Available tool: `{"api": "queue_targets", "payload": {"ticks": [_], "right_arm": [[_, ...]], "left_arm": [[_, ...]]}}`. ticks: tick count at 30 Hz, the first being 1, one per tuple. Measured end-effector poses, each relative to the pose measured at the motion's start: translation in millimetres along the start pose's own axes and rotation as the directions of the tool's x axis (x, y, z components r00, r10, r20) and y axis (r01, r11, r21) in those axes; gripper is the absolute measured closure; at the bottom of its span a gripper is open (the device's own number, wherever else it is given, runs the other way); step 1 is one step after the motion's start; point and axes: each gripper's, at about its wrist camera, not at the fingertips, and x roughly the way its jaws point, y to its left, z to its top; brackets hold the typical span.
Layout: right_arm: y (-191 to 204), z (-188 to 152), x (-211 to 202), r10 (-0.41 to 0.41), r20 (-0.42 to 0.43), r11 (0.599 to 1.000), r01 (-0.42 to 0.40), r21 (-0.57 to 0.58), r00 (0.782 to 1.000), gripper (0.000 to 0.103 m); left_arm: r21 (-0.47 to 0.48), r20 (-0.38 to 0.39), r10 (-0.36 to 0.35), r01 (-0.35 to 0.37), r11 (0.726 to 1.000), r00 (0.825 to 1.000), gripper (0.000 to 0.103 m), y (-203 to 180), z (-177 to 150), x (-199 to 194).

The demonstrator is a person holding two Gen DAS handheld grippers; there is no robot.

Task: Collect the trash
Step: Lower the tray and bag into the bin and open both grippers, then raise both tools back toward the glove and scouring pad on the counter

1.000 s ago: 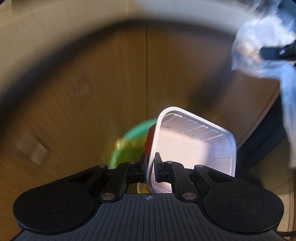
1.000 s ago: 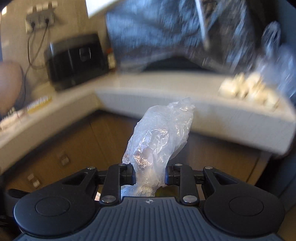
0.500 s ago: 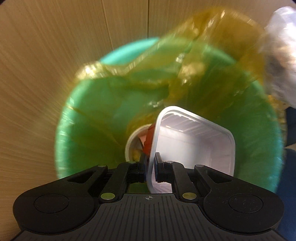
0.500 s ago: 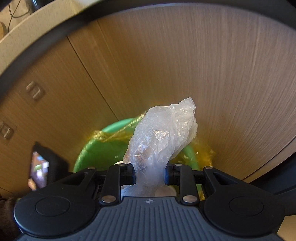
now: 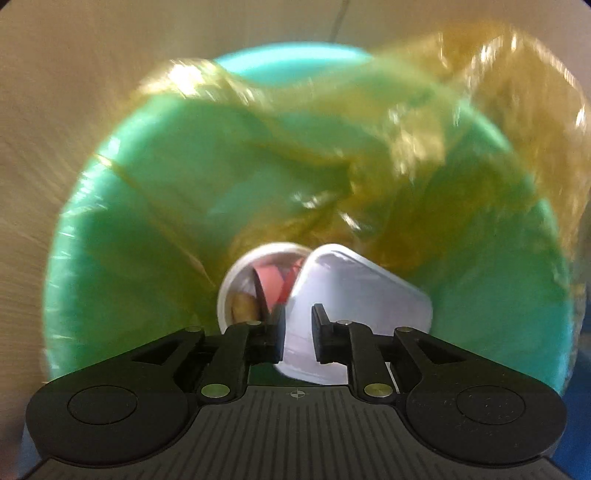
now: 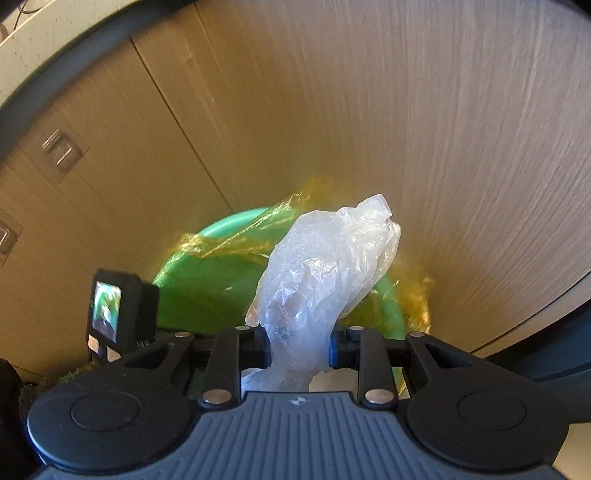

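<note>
My left gripper point(image 5: 298, 334) looks straight down into a green bin point(image 5: 155, 206) lined with a yellow bag point(image 5: 443, 122). Its fingers stand a little apart. The white plastic tray point(image 5: 354, 295) lies below them inside the bin, beside a round white cup point(image 5: 255, 284) with red scraps. My right gripper point(image 6: 299, 349) is shut on a crumpled clear plastic bag point(image 6: 325, 273) and holds it above the bin point(image 6: 207, 277), near its right rim.
Wooden cabinet doors point(image 6: 406, 110) stand behind the bin, with metal handles point(image 6: 59, 149) at left. The left gripper's camera body point(image 6: 118, 314) shows at the bin's left edge. A pale countertop edge point(image 6: 44, 33) runs along the top left.
The left gripper's fingers have parted and the white tray has dropped from them into the bin. The right gripper with the clear bag has come a little closer to the bin.
</note>
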Motion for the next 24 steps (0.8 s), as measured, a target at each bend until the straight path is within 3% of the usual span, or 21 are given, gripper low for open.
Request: {"api": "queue_targets", "payload": {"ticks": [5, 7, 9, 10, 16, 24], "right_arm": [[-2, -3, 5, 0.022, -0.061, 1.0, -0.022, -0.003, 0.998, 0.075], [-2, -3, 7, 0.033, -0.079, 0.999, -0.033, -0.007, 0.996, 0.066], [-2, -2, 5, 0.03, -0.066, 1.0, -0.031, -0.003, 0.997, 0.044], [-3, -2, 4, 0.023, -0.054, 1.0, -0.023, -0.001, 0.998, 0.042], [-6, -2, 6, -0.03, -0.05, 1.0, 0.03, -0.002, 0.998, 0.041], [4, -7, 4, -0.145, -0.002, 0.986, 0.145, -0.078, 0.989, 0.041]], "left_arm": [[-0.089, 0.052, -0.072, 0.076, 0.993, 0.996, 0.085, 10, -3, -33], [-0.106, 0.073, -0.098, 0.105, 0.989, 0.993, 0.085, 13, -7, -47], [-0.104, 0.091, -0.107, 0.117, 0.988, 0.99, 0.085, 12, -10, -59], [-0.1, 0.099, -0.107, 0.117, 0.988, 0.989, 0.085, 12, -13, -65], [-0.1, 0.156, -0.058, 0.074, 0.992, 0.986, 0.085, 16, -18, -100], [-0.017, 0.188, -0.032, 0.036, 0.999, 0.982, 0.085, -1, -28, -132]]}}
